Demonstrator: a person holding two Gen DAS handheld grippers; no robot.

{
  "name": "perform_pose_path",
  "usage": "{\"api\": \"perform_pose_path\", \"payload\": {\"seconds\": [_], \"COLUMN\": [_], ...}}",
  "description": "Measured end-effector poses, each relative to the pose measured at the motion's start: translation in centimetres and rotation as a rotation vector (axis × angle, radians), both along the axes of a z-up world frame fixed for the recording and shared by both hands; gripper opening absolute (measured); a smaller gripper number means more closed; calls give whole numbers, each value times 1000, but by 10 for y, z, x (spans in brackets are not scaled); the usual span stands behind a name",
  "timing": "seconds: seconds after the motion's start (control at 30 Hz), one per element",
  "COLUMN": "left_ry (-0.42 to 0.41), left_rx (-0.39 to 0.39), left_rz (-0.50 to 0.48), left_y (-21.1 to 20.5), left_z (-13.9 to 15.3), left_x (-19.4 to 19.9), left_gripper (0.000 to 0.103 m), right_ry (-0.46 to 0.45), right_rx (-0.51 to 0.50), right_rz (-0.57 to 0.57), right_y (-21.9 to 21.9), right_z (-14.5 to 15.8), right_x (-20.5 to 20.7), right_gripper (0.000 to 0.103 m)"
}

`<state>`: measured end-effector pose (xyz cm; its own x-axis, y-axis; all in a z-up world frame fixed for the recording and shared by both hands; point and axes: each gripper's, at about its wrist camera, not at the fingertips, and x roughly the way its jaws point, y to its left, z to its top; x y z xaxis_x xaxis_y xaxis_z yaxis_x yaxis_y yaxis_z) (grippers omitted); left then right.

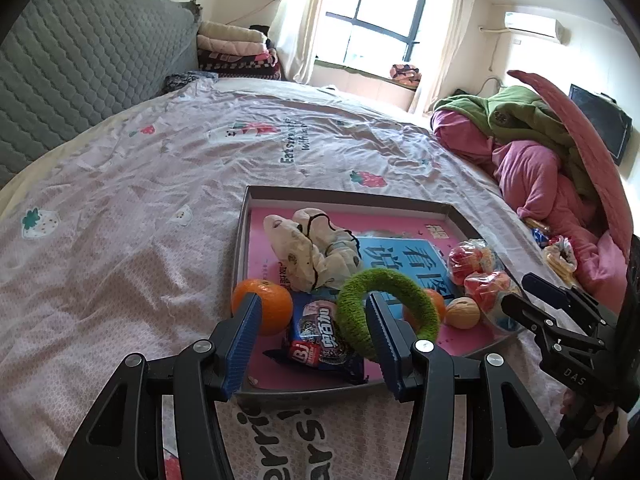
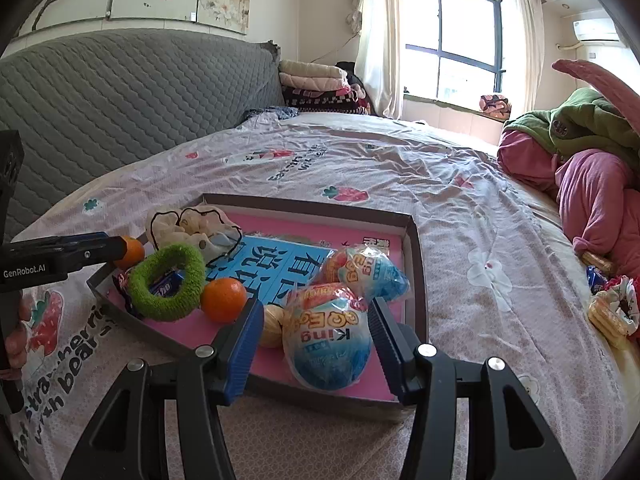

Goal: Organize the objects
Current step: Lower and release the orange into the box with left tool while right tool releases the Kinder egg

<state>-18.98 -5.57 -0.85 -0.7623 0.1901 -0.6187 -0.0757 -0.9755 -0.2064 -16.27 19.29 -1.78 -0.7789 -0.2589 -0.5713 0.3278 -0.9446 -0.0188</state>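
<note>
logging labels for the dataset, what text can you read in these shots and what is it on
"GenRobot.AI": side of the black left gripper
"DAS": body of the black right gripper
"King", "QQEgg": clear-wrapped blue and orange egg toy
"BJ": dark blue snack packet; its other characters are not legible
"strawberries", "bear": pink printed bedsheet, partly cut off
Large Chinese characters: blue panel in the grey-rimmed pink tray, partly covered

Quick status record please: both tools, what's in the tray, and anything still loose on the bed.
left tool: open, empty, over tray's near-left end
right tool: open, empty, at nearest egg pack
tray: on bedsheet
in tray: green ring, two oranges, snack packet, cream scrunchie, walnut, two egg packs
outside tray: snacks and scrunchie by pink blanket
</note>
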Motion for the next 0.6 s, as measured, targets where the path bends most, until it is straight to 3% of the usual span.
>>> {"api": "perform_pose_path", "payload": {"seconds": [0.6], "left_ry": [32], "left_rx": [-14], "left_rz": [-35], "left_y": [14], "left_z": [16], "left_x": [11], "left_gripper": [69], "right_ry": [60], "right_rx": [-44], "right_rz": [12], "right_y": [0], "right_z": [18], "right_x": [14], "right_gripper": [59]}}
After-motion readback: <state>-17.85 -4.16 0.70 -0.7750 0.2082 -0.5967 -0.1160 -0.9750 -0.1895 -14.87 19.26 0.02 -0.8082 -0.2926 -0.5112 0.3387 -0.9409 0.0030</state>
